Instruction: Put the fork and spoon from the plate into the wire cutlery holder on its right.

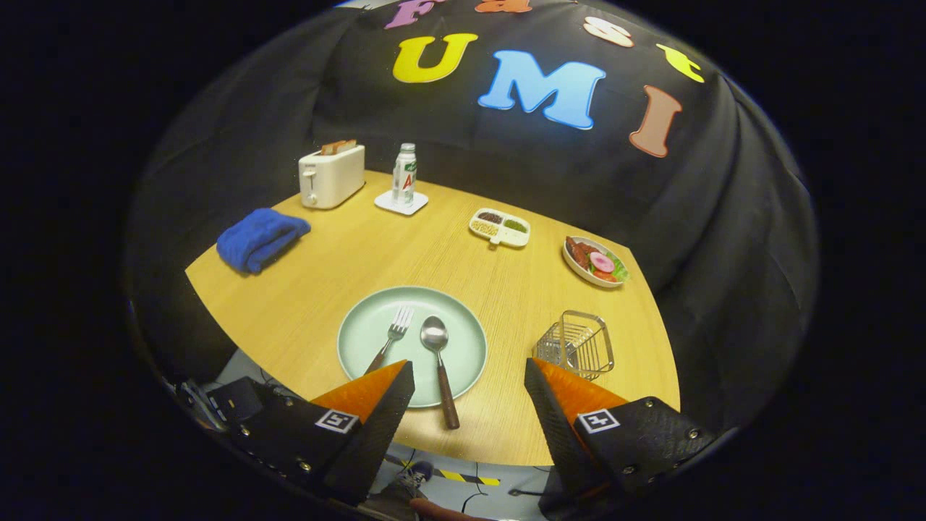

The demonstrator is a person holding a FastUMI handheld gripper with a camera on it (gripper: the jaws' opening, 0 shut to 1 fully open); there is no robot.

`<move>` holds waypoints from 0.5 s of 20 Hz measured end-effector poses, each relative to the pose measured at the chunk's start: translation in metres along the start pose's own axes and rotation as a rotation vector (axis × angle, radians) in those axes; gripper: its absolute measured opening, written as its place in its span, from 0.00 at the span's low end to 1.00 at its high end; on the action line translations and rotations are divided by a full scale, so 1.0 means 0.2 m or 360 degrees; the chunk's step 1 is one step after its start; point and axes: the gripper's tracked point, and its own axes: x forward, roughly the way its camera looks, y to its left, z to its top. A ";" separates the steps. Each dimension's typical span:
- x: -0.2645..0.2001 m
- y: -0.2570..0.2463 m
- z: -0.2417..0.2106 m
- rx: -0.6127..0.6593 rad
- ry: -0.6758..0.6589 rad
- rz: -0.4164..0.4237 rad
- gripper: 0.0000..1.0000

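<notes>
Spoon (438,358) and fork (391,338) lie side by side on the pale green plate (463,329), just ahead of the tongs (469,376), whose fingers are spread wide and hold nothing; the spoon's dark handle runs off the rim toward 6 o'clock, between the fingers. Wire cutlery holder (576,344) stands at the plate's 3 o'clock, just beyond the right finger. Farther across the counter (325,289) sit a blue cloth (262,238) at 10 o'clock, a toaster (331,175) and bottle (404,174) near 11, a divided tray (500,226) at 12, and a food bowl (595,262) at 1.
</notes>
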 end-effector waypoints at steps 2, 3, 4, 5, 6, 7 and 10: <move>0.03 0.01 -0.07 -0.0077 0.0077 0.0033 0.94; 0.05 0.01 -0.10 -0.0113 0.0113 0.0049 0.94; 0.06 0.02 -0.14 -0.0141 0.0150 0.0063 0.94; 0.07 0.02 -0.18 -0.0165 0.0191 0.0071 0.94; 0.09 0.01 -0.21 -0.0192 0.0232 0.0070 0.94; 0.11 0.01 -0.25 -0.0222 0.0274 0.0078 0.94; 0.16 0.03 -0.36 -0.0280 0.0416 0.0133 0.92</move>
